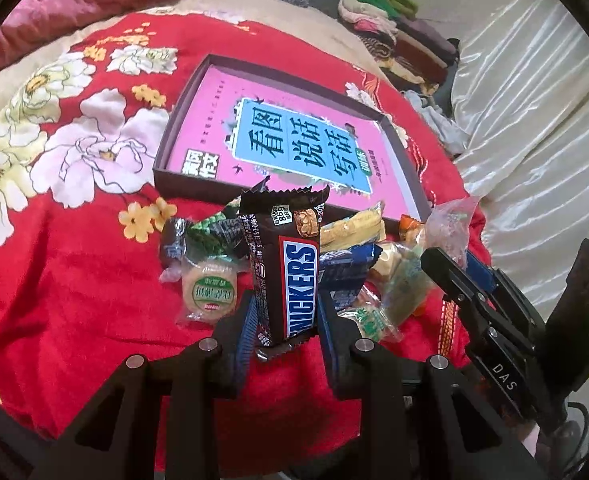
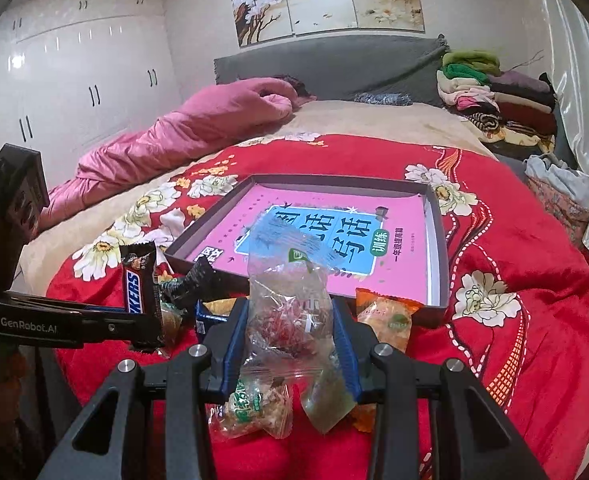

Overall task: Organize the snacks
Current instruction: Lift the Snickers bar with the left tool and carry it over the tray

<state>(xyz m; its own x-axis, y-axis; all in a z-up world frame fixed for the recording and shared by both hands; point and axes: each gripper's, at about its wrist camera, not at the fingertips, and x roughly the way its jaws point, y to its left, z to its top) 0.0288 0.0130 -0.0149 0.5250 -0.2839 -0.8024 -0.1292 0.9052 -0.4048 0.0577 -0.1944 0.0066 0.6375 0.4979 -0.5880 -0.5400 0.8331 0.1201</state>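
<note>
My left gripper is shut on a brown Snickers bar, held upright above a pile of wrapped snacks on the red floral bedspread. A round green-labelled cake lies just left of the bar. My right gripper is shut on a clear plastic bag of reddish snacks. An orange packet lies to its right. Beyond the pile lies a shallow dark box with a pink book flat inside. The right wrist view shows the left gripper holding the Snickers bar at the left.
A pink duvet lies bunched at the bed's far left. Folded clothes are stacked at the far right by the grey headboard. A white curtain hangs right of the bed, and white wardrobes stand at the left.
</note>
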